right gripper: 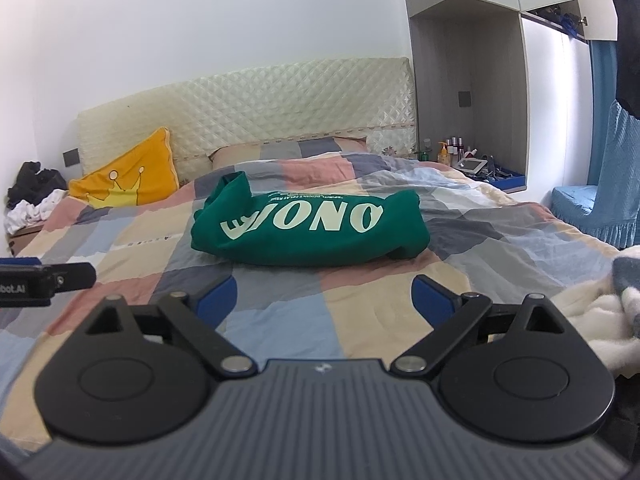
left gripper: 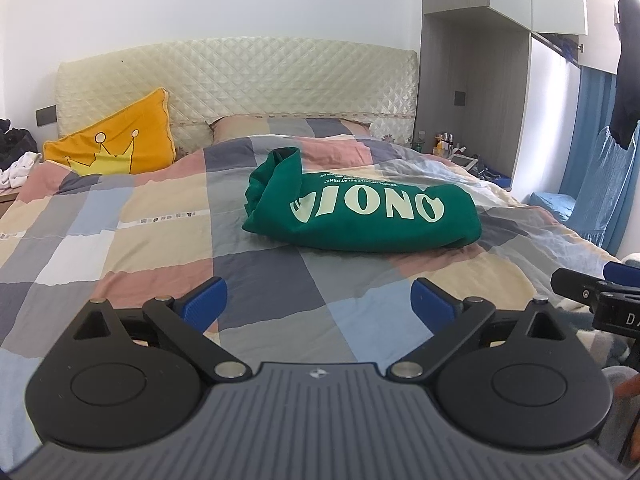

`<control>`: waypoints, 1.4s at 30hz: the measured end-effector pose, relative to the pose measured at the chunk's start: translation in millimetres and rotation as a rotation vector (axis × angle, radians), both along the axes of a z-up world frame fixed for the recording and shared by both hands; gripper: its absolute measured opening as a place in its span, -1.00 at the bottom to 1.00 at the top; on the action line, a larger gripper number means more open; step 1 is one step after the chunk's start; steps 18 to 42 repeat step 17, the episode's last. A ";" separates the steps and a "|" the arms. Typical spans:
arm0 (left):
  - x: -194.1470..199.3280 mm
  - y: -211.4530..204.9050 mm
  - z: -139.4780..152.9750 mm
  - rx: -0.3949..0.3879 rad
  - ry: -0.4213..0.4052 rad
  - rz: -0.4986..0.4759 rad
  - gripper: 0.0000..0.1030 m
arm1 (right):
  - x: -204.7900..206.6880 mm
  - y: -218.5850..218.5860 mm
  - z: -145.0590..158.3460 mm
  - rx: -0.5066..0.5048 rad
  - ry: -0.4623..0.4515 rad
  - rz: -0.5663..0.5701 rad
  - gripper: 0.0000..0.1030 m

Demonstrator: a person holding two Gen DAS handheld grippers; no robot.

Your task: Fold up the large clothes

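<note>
A green garment with pale lettering point(left gripper: 362, 210) point(right gripper: 310, 230) lies folded into a compact bundle on the checked bedspread point(left gripper: 168, 216) point(right gripper: 280, 320), in the middle of the bed. My left gripper point(left gripper: 319, 300) stands open, its blue pads wide apart over the bedspread, short of the bundle and touching nothing. My right gripper point(right gripper: 323, 298) is open too, with only bedspread between its fingers, also short of the garment. The right gripper shows at the right edge of the left wrist view point(left gripper: 600, 288); the left one shows at the left edge of the right wrist view point(right gripper: 40, 278).
A yellow crown pillow point(left gripper: 116, 140) point(right gripper: 128, 176) leans on the quilted headboard point(left gripper: 240, 84). Dark and white clothes point(right gripper: 32, 196) lie at the far left. A bedside niche with bottles point(right gripper: 460, 152) and a blue-covered seat point(right gripper: 592, 208) are at the right. White fluffy fabric point(right gripper: 600, 308) lies near right.
</note>
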State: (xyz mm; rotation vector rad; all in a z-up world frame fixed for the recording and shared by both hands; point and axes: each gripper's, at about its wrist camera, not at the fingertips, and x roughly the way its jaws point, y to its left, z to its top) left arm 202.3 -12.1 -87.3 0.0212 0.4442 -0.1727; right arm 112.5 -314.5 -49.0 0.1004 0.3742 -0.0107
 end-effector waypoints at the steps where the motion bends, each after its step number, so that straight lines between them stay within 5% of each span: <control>1: -0.2 0.2 -0.1 0.001 0.000 0.000 0.94 | 0.1 0.5 0.1 -0.003 0.000 -0.003 0.86; 42: -1.4 3.1 1.3 0.005 0.019 -0.012 0.95 | 1.6 1.1 2.3 -0.011 0.004 -0.001 0.86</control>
